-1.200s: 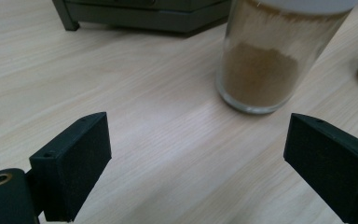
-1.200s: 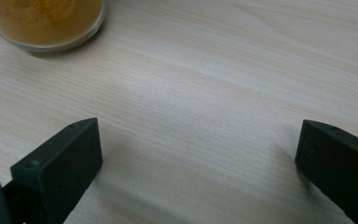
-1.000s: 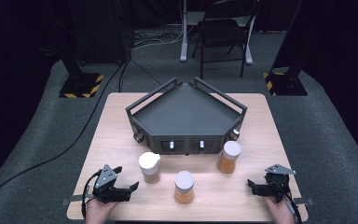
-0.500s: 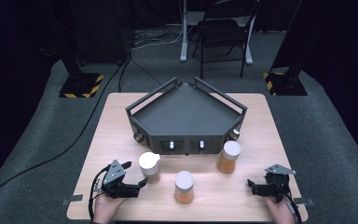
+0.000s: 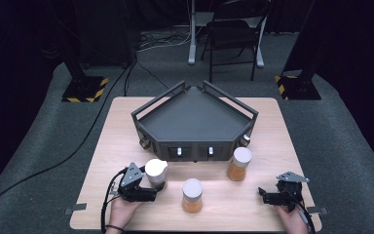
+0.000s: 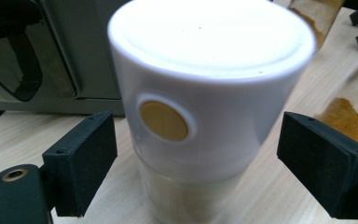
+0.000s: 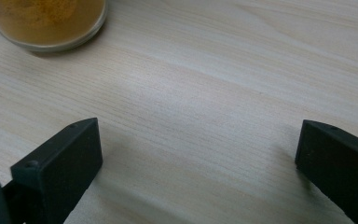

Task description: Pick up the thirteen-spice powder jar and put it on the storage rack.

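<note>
The left gripper [image 5: 152, 189] has moved in across the pale wooden surface [image 5: 126, 146] since a second ago and now sits at the leftmost of three clear, white-capped spice jars, the one with pale contents [image 5: 156, 174]. That jar stands upright just in front of the dark grey angular metal tray with raised rails [image 5: 195, 119]. In the left gripper view the jar [image 6: 205, 107] stands between the two black fingers [image 6: 81, 161]; they have just been closing, yet a sliver of gap shows on each side, so they bracket it without pressing. This looks like the start of a grasp, with the lift not yet begun. The right gripper [image 5: 272, 196] has kept its place at the near right edge, fingers [image 7: 60, 165] spread and empty above bare wood. The two orange-filled jars, middle [image 5: 192, 195] and right [image 5: 239, 164], stand untouched
</note>
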Motion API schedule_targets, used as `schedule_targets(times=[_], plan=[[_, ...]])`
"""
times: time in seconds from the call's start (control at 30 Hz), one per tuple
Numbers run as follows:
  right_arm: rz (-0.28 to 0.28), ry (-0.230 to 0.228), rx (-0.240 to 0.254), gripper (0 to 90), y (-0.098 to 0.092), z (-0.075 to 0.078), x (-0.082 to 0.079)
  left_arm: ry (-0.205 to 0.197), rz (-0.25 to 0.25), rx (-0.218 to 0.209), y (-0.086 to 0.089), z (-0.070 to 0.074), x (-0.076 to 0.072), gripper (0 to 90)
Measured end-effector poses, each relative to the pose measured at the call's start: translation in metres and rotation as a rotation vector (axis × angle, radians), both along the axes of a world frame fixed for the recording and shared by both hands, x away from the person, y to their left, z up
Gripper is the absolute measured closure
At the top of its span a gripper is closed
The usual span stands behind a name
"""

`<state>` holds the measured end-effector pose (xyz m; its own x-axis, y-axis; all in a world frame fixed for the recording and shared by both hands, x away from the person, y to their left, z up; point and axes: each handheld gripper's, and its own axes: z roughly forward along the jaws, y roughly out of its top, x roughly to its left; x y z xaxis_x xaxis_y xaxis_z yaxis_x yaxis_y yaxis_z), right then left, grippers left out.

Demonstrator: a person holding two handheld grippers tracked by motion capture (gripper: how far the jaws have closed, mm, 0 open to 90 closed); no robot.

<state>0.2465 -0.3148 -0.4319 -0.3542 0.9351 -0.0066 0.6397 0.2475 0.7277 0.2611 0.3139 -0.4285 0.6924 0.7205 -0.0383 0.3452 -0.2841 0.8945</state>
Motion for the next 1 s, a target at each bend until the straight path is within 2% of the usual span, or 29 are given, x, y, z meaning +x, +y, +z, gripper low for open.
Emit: schedule_targets(times=[0.07,0.13,0.27,0.37,0.73,1.0], plan=[[0.000,0.000,0.000,0.0,0.0000,0.0000,0.0000,-0.010,0.005,-0.031,-0.0009,-0.0032,0.0011,14.0],[0.000,0.000,0.000,0.0,0.0000,0.0000,0.0000,-0.010,0.009,-0.041,-0.0022,-0.0049,0.0032,15.9],[0.000,0.000,0.000,0.0,0.0000,0.0000,0.0000,-0.009,0.009,-0.036,-0.0047,-0.0075,0.0063,20.7],[0.000,0.000,0.000,0.0,-0.0001,0.0000,0.0000,-0.031,0.012,-0.013,-0.0079,-0.0087,0.0041,29.6],[0.001,0.000,0.000,0.0,-0.0001,0.0000,0.0000,-0.047,0.015,-0.014,-0.0079,-0.0111,0.0023,30.4],[0.001,0.000,0.000,0.0,-0.0001,0.0000,0.0000,-0.038,0.026,-0.025,-0.0053,-0.0046,0.0030,30.5]])
